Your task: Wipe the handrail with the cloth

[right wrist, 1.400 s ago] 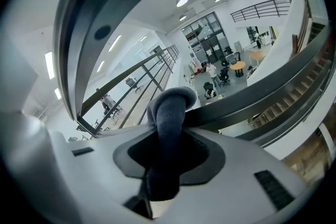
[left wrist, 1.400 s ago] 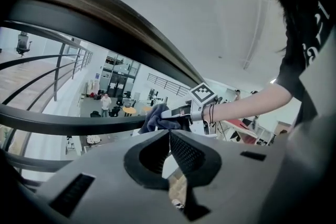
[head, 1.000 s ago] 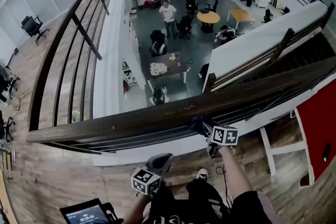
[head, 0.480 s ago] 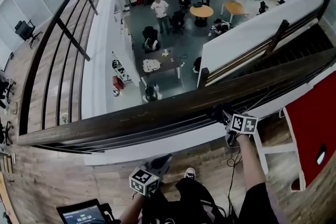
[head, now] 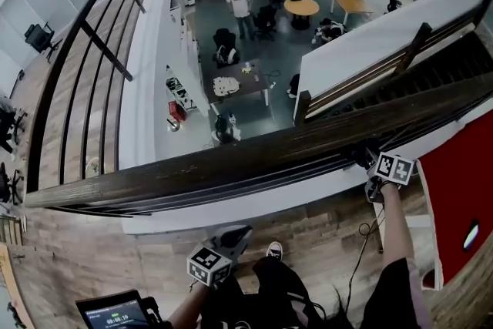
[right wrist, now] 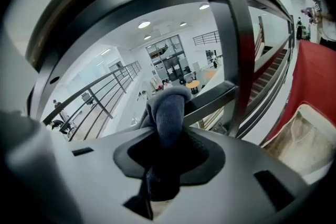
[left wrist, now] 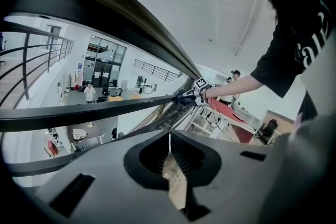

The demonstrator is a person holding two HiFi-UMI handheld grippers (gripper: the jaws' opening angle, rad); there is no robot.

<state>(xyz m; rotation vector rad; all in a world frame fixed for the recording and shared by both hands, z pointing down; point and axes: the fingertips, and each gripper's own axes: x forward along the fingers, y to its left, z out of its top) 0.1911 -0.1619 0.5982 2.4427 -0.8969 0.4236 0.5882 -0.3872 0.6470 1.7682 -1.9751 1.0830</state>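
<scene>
We look down from an upper walkway with a wood-plank floor (head: pixel 69 258) into an open hall below, where a person (head: pixel 242 2) stands near a round table (head: pixel 302 6) and office chairs. A staircase (head: pixel 400 81) climbs along the right side of the opening, and a red panel (head: pixel 454 189) stands at the far right on our level.

Across the whole head view runs the dark wooden handrail (head: pixel 231 169), slanting from low on the left to high on the right, with thin dark bars under it.

Toward the right part of that rail we see the right gripper (head: pixel 368 164), held out on a bare, outstretched forearm, its marker cube turned up to the camera. Its jaws are clamped on the cloth (right wrist: pixel 168 113), a dark blue-grey bunch that stands up out of them. In the head view the cloth sits against the near edge of the handrail.

The left gripper (head: pixel 235 233) hangs low and well apart from the rail, close to the body and above a shoe (head: pixel 273 250). Its own view shows the jaws brought together with only a thin seam between them and nothing held there.

A small screen device (head: pixel 115 312) shows at the bottom left corner.
</scene>
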